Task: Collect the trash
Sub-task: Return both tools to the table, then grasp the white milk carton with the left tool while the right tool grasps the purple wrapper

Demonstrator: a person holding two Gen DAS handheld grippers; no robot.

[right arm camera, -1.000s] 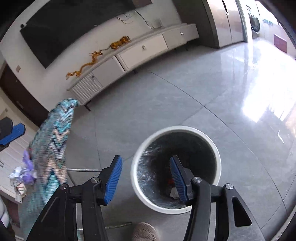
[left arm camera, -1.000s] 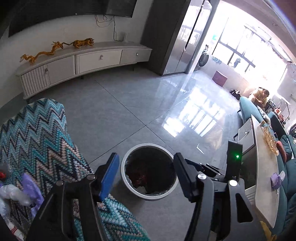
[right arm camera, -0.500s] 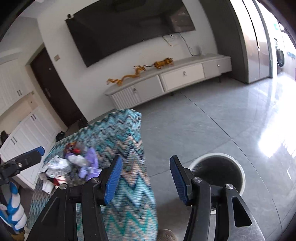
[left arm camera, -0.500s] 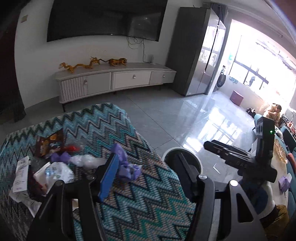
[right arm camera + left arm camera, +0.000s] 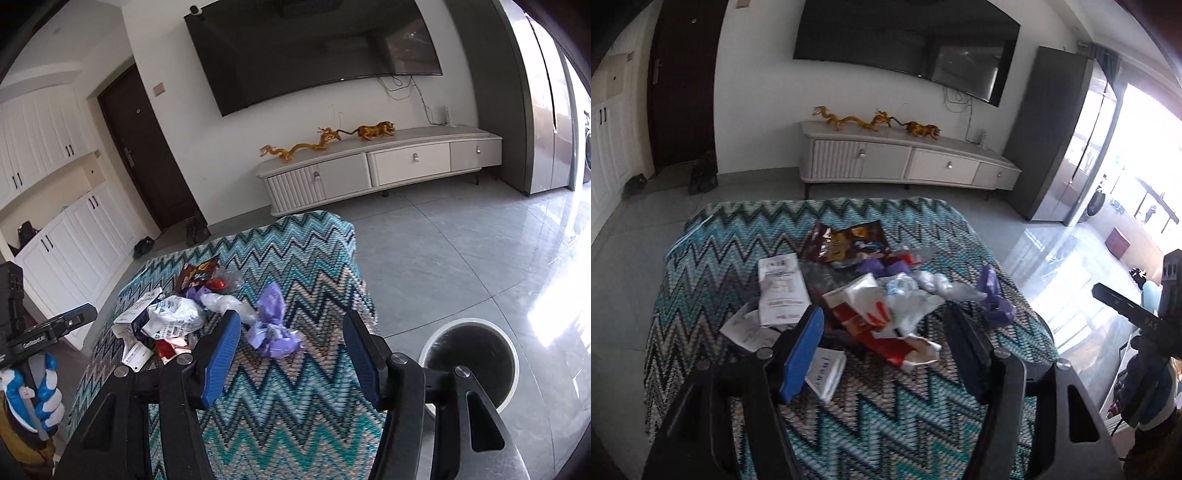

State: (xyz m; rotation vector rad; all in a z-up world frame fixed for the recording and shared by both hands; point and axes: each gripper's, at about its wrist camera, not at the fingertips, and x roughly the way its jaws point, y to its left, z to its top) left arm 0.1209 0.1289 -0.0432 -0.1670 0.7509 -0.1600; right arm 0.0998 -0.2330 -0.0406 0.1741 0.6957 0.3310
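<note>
A pile of trash lies on a table under a zigzag cloth [image 5: 886, 424]: a red-and-white wrapper [image 5: 875, 317], a white leaflet [image 5: 781, 291], a brown snack bag [image 5: 846, 240] and a crumpled purple wrapper [image 5: 993, 299]. My left gripper [image 5: 883, 314] hovers over the near side of the pile, its jaws opening, with nothing gripped. My right gripper [image 5: 291, 317] hangs just short of the purple wrapper [image 5: 271, 321], its jaws also opening and its pads touching nothing. The round white trash bin [image 5: 471, 363] stands on the floor to the right of the table.
A low white TV cabinet [image 5: 388, 166] with golden dragon figures runs along the far wall under a dark screen. White cupboards [image 5: 74, 236] and a dark door are at the left. Grey tiled floor [image 5: 461, 251] lies between the table and the cabinet. A gloved hand [image 5: 33, 398] holds the left gripper.
Both cameras swung away from the bin on the floor and up over the table, so the trash pile now lies ahead of both grippers. Both pairs of jaws stand slightly wider.
</note>
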